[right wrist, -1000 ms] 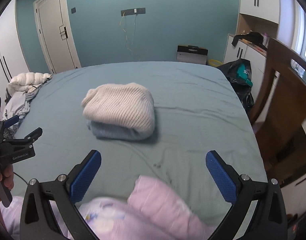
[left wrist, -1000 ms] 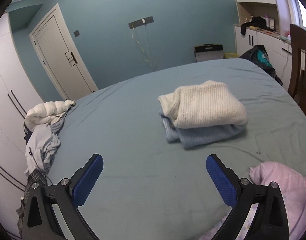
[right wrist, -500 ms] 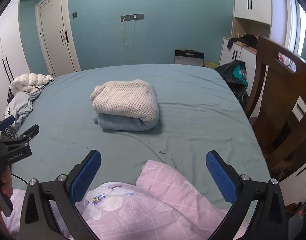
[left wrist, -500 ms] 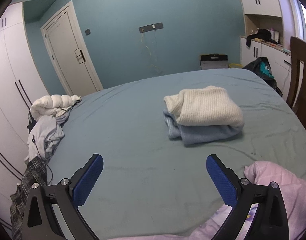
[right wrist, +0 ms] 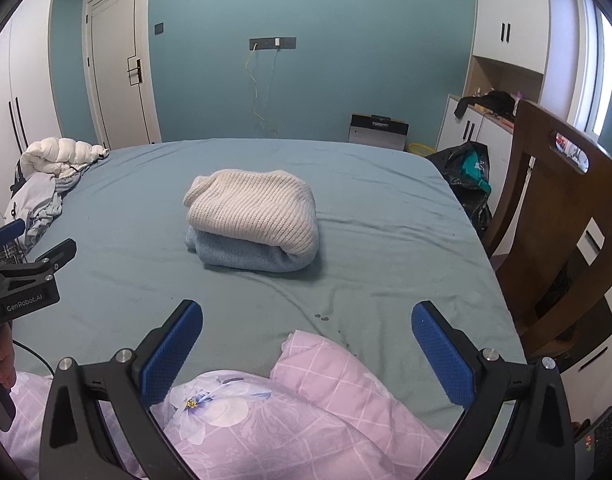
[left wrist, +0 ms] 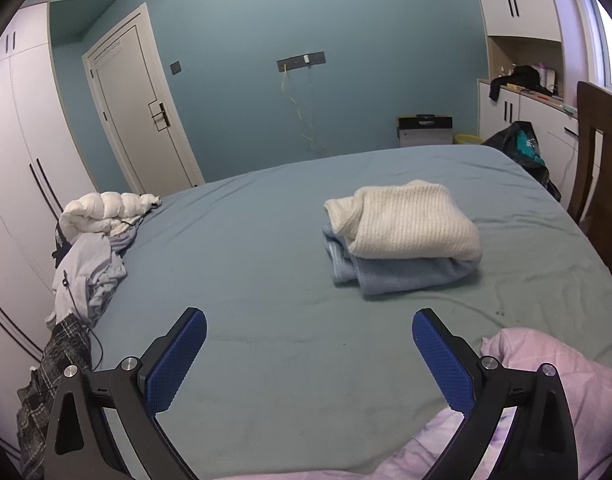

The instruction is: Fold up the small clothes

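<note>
A folded cream knit sweater (left wrist: pixel 406 220) (right wrist: pixel 253 208) lies on top of a folded light blue garment (left wrist: pixel 398 272) (right wrist: pixel 241 254) in the middle of the bed (left wrist: pixel 265 248) (right wrist: pixel 386 216). My left gripper (left wrist: pixel 309 354) is open and empty, held above the sheet well short of the stack. My right gripper (right wrist: pixel 307 344) is open and empty, above a pink quilt (right wrist: pixel 306 412) at the bed's near edge. The left gripper also shows at the left of the right wrist view (right wrist: pixel 21 276).
A heap of unfolded clothes (left wrist: pixel 89 256) (right wrist: pixel 41 188) with a white puffy jacket lies at the bed's left edge. A wooden chair (right wrist: pixel 566 248) stands right of the bed. White wardrobes, a door and cabinets line the walls.
Both grippers have drawn back and up from the stack, which looks smaller and farther. More of the pink quilt shows in the right wrist view. Both stay open.
</note>
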The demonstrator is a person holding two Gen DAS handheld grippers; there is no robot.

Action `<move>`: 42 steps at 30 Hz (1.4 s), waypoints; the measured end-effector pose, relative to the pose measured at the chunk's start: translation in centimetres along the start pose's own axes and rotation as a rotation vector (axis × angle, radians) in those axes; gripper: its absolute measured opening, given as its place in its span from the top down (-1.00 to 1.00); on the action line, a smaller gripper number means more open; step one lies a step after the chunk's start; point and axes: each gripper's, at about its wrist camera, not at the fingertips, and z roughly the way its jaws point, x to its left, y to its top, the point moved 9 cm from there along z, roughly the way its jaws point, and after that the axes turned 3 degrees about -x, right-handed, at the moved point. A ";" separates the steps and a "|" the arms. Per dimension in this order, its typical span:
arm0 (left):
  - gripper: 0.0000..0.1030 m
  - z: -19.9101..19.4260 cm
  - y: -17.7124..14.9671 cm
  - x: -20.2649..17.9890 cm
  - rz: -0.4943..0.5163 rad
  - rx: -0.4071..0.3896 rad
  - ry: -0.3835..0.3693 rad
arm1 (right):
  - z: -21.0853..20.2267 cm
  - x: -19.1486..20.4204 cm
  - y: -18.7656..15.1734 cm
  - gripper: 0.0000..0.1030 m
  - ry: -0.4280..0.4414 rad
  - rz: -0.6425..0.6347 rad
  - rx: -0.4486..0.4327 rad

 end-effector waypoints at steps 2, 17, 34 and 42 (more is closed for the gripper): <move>-1.00 0.0 -0.1 -0.1 0.004 0.002 -0.001 | -0.1 0.3 0.1 -0.98 0.003 -0.007 -0.001; -1.00 -0.1 -0.2 -0.9 -0.001 -0.002 -0.014 | -0.3 1.2 0.1 -0.98 0.003 -0.025 -0.002; -1.00 0.0 -0.3 -0.7 -0.025 0.006 -0.019 | -0.1 1.8 -0.1 -0.98 0.007 -0.034 0.003; -1.00 0.0 -0.3 -1.0 -0.026 0.004 -0.032 | 0.1 1.8 -0.1 -0.98 0.011 -0.020 0.006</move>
